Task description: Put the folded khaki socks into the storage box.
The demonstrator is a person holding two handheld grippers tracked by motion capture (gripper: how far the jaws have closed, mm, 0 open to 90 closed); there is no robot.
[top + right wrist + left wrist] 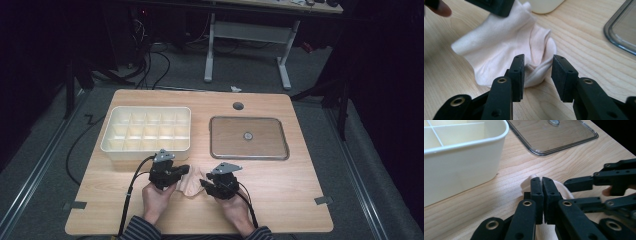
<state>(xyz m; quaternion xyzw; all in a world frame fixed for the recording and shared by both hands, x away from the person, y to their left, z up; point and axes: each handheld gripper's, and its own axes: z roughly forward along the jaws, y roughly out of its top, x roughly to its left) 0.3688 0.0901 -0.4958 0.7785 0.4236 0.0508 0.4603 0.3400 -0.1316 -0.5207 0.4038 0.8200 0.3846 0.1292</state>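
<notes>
A pale pink sock (pixel 192 182) lies crumpled on the wooden table (pixel 280 190) near its front edge, between my two grippers. My left gripper (pixel 184 170) is shut on the sock's left end; in the left gripper view the jaws (pixel 541 180) stand pressed together with fabric (pixel 564 188) behind and beneath them. In the right gripper view that pinched end (pixel 504 42) is drawn up toward the left gripper (pixel 496 6). My right gripper (pixel 537 62) is open, its jaws standing either side of a fold at the sock's near edge without pressing it. The right gripper (pixel 204 184) sits just right of the sock.
A cream compartment box (pixel 145 152) stands behind the left gripper, its wall (pixel 461 162) close to it. A clear flat lid (pixel 230 145) with a round knob (pixel 247 135) lies at the right rear. A cable hole (pixel 238 106) is in the tabletop farther back.
</notes>
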